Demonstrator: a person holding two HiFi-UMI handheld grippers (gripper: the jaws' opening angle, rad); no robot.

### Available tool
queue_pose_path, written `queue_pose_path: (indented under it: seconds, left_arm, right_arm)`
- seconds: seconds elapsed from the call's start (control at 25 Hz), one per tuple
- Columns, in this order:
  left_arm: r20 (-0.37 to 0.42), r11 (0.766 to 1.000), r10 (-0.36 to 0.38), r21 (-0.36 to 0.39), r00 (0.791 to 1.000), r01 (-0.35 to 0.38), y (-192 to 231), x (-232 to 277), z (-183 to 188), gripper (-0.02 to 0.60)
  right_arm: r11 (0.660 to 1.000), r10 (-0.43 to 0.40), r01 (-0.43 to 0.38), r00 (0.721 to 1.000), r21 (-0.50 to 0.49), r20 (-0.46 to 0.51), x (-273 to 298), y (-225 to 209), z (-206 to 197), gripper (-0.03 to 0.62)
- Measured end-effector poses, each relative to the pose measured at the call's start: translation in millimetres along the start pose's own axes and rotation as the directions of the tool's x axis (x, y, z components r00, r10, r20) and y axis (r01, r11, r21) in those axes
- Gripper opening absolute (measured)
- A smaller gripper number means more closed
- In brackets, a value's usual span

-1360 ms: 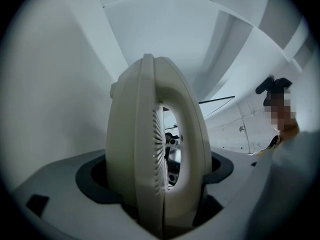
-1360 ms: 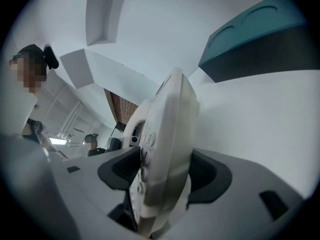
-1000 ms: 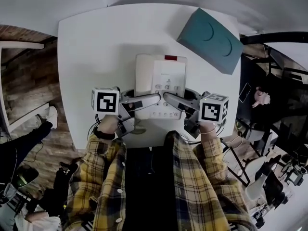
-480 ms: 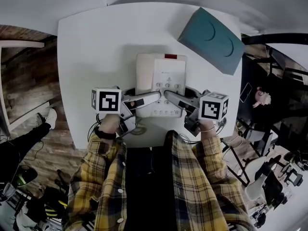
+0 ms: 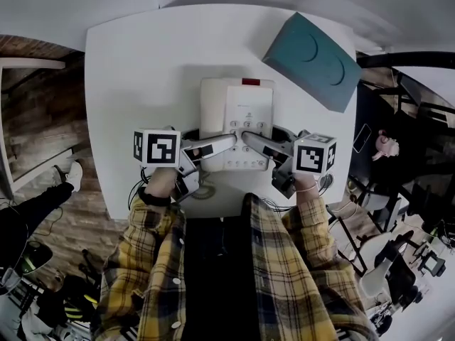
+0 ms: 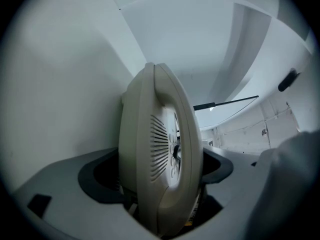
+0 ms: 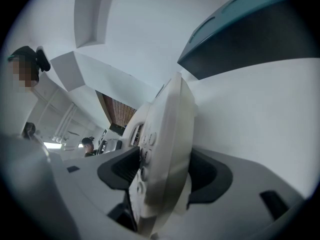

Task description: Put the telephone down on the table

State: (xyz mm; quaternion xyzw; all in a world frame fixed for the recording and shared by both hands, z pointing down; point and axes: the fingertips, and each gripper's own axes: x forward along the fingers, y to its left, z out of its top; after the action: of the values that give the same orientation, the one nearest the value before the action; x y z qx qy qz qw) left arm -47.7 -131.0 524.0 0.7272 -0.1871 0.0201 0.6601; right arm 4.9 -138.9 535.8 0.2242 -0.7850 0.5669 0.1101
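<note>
A cream desk telephone (image 5: pixel 237 109) with a red strip at its far end and button rows near me is over the white table (image 5: pixel 142 69); I cannot tell whether it touches it. My left gripper (image 5: pixel 226 145) is shut on its near left edge, and my right gripper (image 5: pixel 250 140) is shut on its near right edge. In the left gripper view the telephone (image 6: pixel 160 154) stands edge-on, pinched between the dark pads of the left gripper (image 6: pixel 162 186). In the right gripper view the telephone (image 7: pixel 167 149) likewise fills the gap of the right gripper (image 7: pixel 165 184).
A teal board (image 5: pixel 313 57) with two curved marks lies at the table's far right corner, partly over the edge. A grey wall runs behind the table. The near table edge is just under my hands. A person (image 7: pixel 89 145) stands far off in the room.
Both grippers and the telephone have shifted very slightly away from me. Their hold on it is unchanged.
</note>
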Motion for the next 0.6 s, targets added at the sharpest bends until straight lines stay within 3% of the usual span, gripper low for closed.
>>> queue_pose_path:
  seconds: [0.6]
  left_arm:
    - [-0.025, 0.999, 0.044, -0.005, 0.999, -0.044, 0.0, 2.0, -3.7, 0.435]
  right_arm:
    - [0.998, -0.049, 0.049, 0.999, -0.041, -0.008, -3.3, -7.8, 5.5, 0.29]
